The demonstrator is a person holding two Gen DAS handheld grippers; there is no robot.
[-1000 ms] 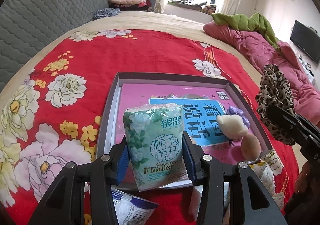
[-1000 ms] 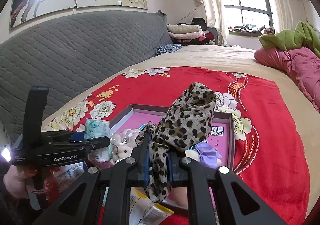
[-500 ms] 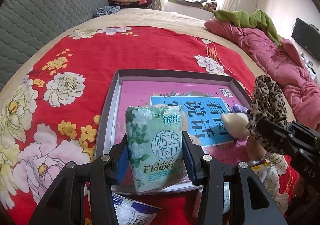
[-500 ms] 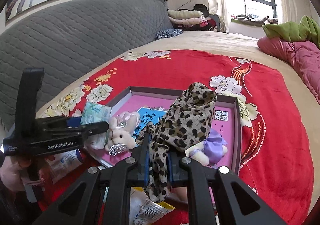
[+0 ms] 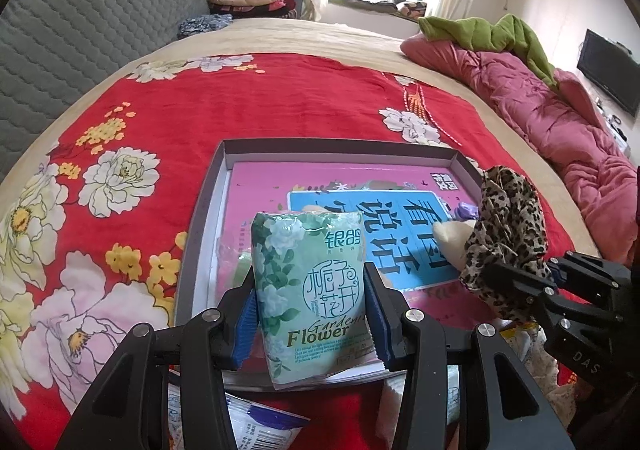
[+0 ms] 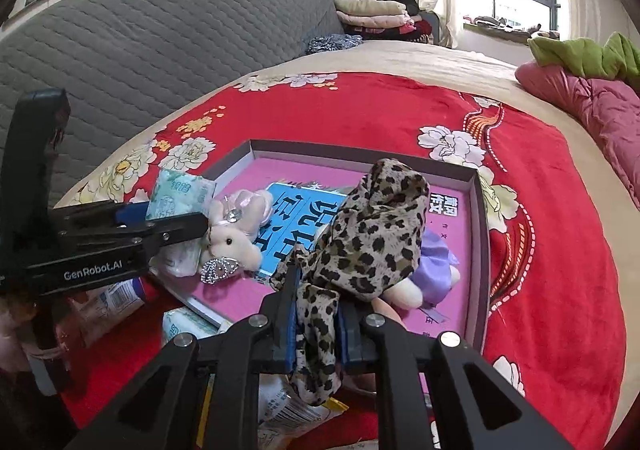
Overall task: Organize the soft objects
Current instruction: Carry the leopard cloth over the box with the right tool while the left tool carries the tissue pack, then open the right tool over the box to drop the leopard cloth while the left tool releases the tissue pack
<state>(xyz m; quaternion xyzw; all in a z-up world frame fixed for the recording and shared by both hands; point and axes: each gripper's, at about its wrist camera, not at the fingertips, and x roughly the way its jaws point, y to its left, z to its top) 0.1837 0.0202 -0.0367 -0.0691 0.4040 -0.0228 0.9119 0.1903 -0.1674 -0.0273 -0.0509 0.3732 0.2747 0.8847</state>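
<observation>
My left gripper (image 5: 310,314) is shut on a green tissue pack (image 5: 312,290) printed "Flower", held upright over the near left edge of a grey tray (image 5: 200,234). My right gripper (image 6: 318,326) pinches a leopard-print cloth (image 6: 372,238) that bunches above its blue pads; its jaws are just opening, with the cloth still pressed between them. The cloth hangs over the tray's near right part, above a plush toy in a purple dress (image 6: 436,254). A pink plush rabbit (image 6: 236,238) lies in the tray beside the left gripper (image 6: 180,226).
The tray rests on a red flowered blanket (image 5: 240,109) and holds a pink and blue book (image 5: 400,226). Snack packets (image 6: 288,406) and another tissue pack (image 6: 184,324) lie in front of the tray. A grey padded headboard (image 6: 140,49) stands left, a pink quilt (image 5: 560,121) right.
The right gripper has sunk with the leopard cloth, coming down over the tray's near right part and in front of the purple-dressed plush. The left gripper and tissue pack have stayed put.
</observation>
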